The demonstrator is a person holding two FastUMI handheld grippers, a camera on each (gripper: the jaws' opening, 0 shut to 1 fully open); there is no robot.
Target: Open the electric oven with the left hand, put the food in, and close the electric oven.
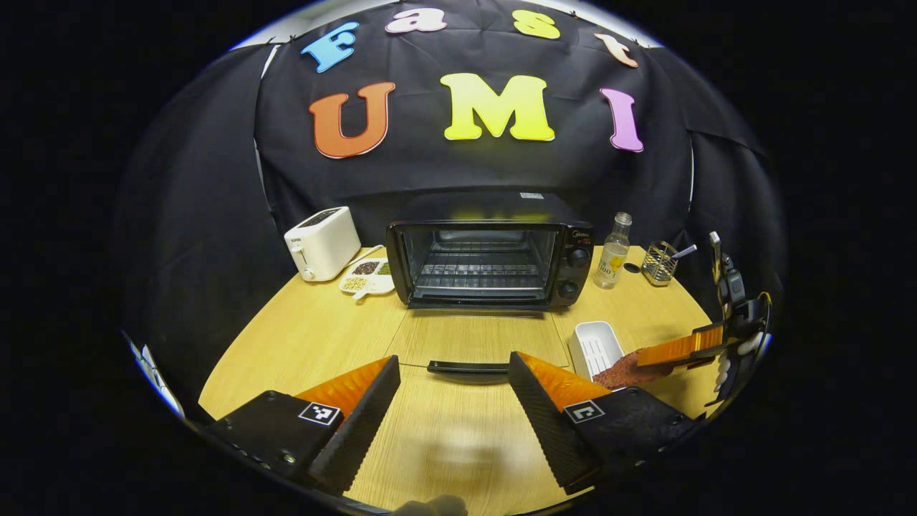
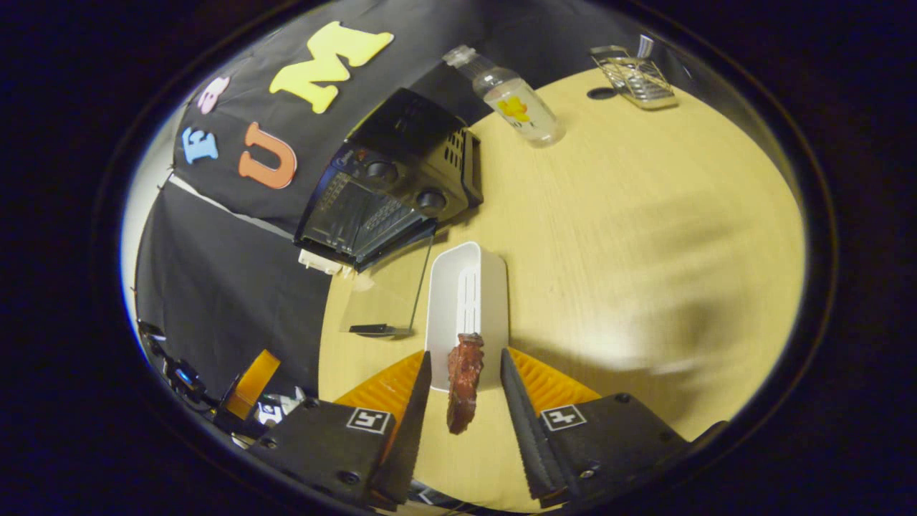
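Note:
The black electric oven (image 1: 491,247) stands at the back of the table with its glass door (image 1: 476,337) folded down flat, and the wire rack inside is bare. My left gripper (image 1: 453,365) is open just before the door handle (image 1: 469,368), holding nothing. At the right, my right gripper (image 1: 648,358) holds a reddish-brown piece of food (image 1: 625,373) by the white tray (image 1: 593,344). In the right gripper view the food (image 2: 464,383) hangs between the narrowed fingers of the right gripper (image 2: 466,355), over the near end of the tray (image 2: 466,279). The oven (image 2: 390,179) lies off to the upper left.
A white toaster (image 1: 322,244) and a divided dish of grains (image 1: 367,276) sit left of the oven. A clear bottle (image 1: 614,254) and a wire holder (image 1: 659,264) stand to its right. Bare wooden table (image 2: 645,215) stretches right of the tray.

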